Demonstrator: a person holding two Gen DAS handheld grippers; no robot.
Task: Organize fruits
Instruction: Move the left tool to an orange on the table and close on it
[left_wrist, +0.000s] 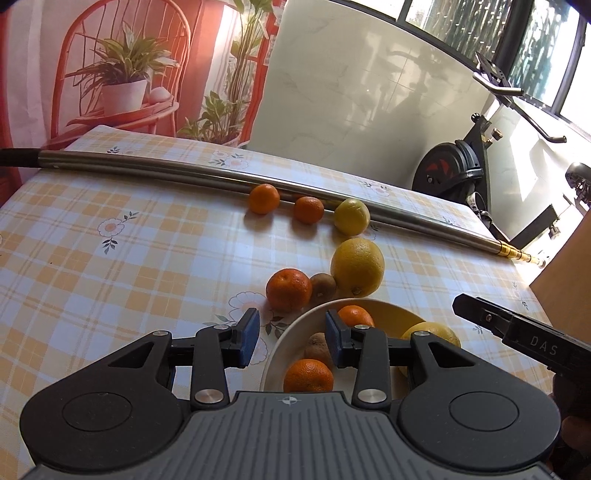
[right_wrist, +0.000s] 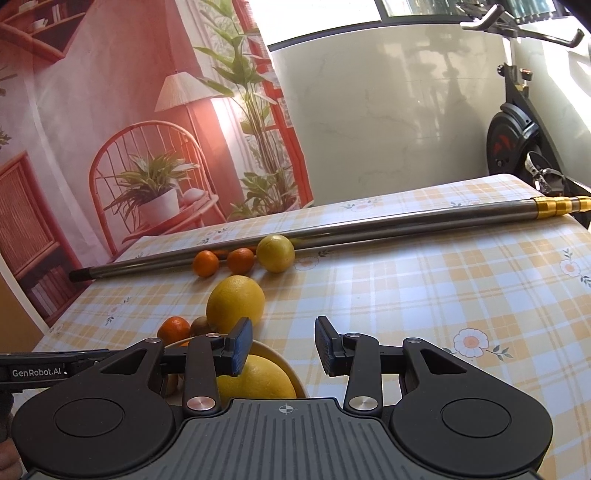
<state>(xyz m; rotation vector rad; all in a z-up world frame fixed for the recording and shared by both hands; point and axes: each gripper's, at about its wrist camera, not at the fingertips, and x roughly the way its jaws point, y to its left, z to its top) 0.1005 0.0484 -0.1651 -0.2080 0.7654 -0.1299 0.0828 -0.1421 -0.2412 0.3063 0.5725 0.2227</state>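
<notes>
**Fruit half gathered, both grippers empty**

Here, in the left wrist view, the left gripper (left_wrist: 290, 338) hangs wide open and empty over the near rim of the bowl (left_wrist: 284, 339), which holds two tangerines, a kiwi and a large yellow citrus (left_wrist: 436, 332). Beyond it, a tangerine (left_wrist: 289, 290), a kiwi (left_wrist: 323, 286) and a grapefruit (left_wrist: 357, 266) lie on the checked tablecloth (left_wrist: 110, 266).

In the right wrist view, the right gripper (right_wrist: 283, 345) is equally spread, holding nothing. Farther back, two small tangerines and a lemon (right_wrist: 275, 253) rest against a metal pole (right_wrist: 369, 225).

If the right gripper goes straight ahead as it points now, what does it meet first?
Probably bare tablecloth, then the metal pole across the table's far side. The right gripper is open; the big yellow citrus sits left of that line. Depth is unclear.
</notes>
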